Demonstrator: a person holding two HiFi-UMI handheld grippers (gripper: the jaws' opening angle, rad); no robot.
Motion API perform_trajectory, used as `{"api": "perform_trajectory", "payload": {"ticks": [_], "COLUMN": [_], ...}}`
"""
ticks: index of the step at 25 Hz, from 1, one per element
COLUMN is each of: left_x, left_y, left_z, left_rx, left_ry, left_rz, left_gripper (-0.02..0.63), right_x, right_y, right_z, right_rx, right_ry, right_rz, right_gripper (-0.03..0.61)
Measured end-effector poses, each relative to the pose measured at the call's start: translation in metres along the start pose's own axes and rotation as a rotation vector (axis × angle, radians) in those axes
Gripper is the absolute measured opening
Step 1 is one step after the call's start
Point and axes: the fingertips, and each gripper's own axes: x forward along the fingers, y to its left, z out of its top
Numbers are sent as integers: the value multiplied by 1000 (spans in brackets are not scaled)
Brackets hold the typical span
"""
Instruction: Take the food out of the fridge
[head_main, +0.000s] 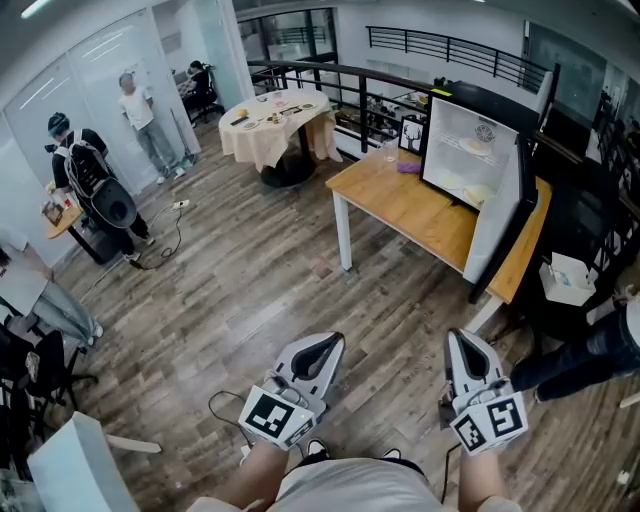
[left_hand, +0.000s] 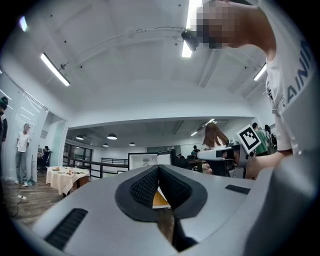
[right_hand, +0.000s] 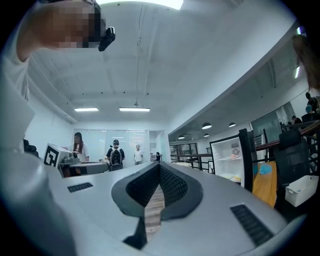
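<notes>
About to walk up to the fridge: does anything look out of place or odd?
Nothing looks spilled or broken. The fridge sits on the table with its door already swung wide open and food still on the shelves. A loose cable lies across the floor at far left, probably off your path.

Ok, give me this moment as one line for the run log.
stage: not yet at fridge | fridge door: open | food: inside | left gripper: shut, empty | right gripper: shut, empty
</notes>
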Motion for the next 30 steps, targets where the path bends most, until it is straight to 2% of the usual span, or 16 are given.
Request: {"api": "perform_trajectory", "payload": {"ticks": [10,22,30], "left_x": [-5,-53,-54], "left_y": [7,84,122], "left_z": [-6,-15,-22], "left_rx": [-6,4,-11], "left_ry": [21,19,9], "left_rz": [-20,-46,-47], "left_gripper": [9,9,9], "right_x": [3,61,96], "right_y": [3,75,89], "right_z": [-16,-24,-33], "right_rx": [4,-28,-33], "right_ry": [31,30,49], "right_rz": [-36,-52,-55], "right_gripper": [19,19,19]}}
